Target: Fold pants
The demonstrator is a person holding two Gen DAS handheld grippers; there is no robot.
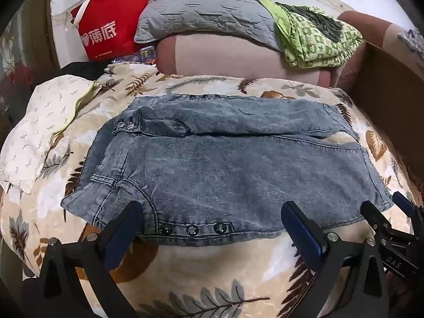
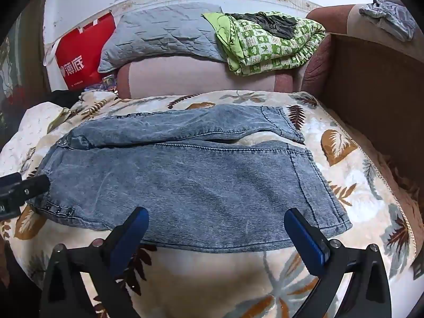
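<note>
Faded blue corduroy-ribbed denim pants (image 2: pixel 185 180) lie flat on the leaf-patterned bed blanket (image 2: pixel 357 175), both grippers' jaws wide at the near edge, so each should pinch one layer evenly before folding.

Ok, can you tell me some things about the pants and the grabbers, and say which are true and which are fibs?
1. The pants lie spread flat on a leafy blanket. True.
2. The left gripper is shut on the pants. False: its jaws stand wide open at the near edge.
3. The right gripper is open. True.
4. The pants are red. False: they are blue-grey denim; the bag is red.
5. A green quilt sits behind the pants. True.
</note>
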